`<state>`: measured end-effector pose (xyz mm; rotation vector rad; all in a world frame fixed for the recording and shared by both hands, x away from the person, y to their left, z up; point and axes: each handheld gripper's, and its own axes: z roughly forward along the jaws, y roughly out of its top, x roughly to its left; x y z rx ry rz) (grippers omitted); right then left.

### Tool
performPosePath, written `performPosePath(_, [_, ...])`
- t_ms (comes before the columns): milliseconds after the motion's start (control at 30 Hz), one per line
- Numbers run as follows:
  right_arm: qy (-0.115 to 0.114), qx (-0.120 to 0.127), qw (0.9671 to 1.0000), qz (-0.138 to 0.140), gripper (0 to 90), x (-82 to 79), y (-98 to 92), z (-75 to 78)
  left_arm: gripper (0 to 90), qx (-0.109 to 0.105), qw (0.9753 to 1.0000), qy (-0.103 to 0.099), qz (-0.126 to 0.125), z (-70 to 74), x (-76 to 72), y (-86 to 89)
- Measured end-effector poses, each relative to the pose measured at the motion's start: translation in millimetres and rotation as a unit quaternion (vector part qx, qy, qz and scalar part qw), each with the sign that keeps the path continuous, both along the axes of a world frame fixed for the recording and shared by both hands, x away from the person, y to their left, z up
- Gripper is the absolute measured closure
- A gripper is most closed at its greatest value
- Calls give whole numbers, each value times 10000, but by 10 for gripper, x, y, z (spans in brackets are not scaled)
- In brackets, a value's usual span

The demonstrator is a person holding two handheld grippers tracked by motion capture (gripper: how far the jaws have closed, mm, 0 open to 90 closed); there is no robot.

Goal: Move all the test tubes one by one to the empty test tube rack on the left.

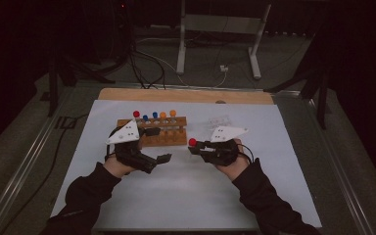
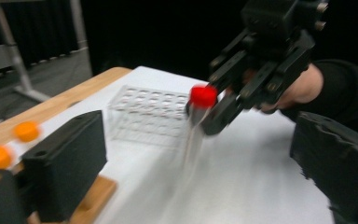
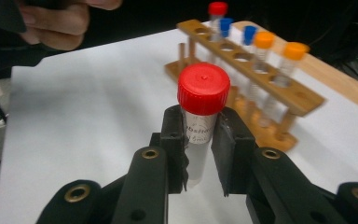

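Right gripper (image 3: pixel 199 154) around upright clear red-capped tube (image 3: pixel 203 105).

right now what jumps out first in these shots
The red-capped tube clamped upright in the right gripper, held above the white mat at mid-table. Behind the open left gripper stands the wooden rack with red, blue and orange capped tubes, and a clear rack sits on the mat further right.

We see a clear plastic tube (image 3: pixel 196 140) with a smooth red cap (image 3: pixel 203 88), matt black jaws, a wooden rack (image 3: pixel 265 88), and a matt white sheet (image 1: pixel 186 196).
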<state>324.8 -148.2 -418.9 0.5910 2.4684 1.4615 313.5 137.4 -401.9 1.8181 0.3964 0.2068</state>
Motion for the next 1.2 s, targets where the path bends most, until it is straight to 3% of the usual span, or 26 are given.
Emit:
performPosePath(300, [13,-15,9994,339,745,-99,154,31,288,133,9993,-121,-315,-10,-29,-177])
performPosePath(533, [45,-41,9990,439,745,-126,207,31,455,218,9992,-212,-251,-51,-12,-223])
performPosePath(700, [56,-64,9989,455,745,-124,231,26,577,265,9987,-256,-346,-52,-4,-266])
performPosePath(933, [94,-62,9989,459,744,-121,247,25,707,289,9986,-272,-338,-69,13,-273])
performPosePath(1033, [128,-15,9989,451,743,-113,247,25,719,332,9984,-352,-306,-54,-4,-274])
performPosePath(1100, [123,13,9990,433,710,-116,253,29,720,327,9983,-363,-306,-27,-1,-255])
performPosePath(1200, [135,120,9994,291,556,-130,242,45,721,332,9984,-417,-161,29,18,-179])
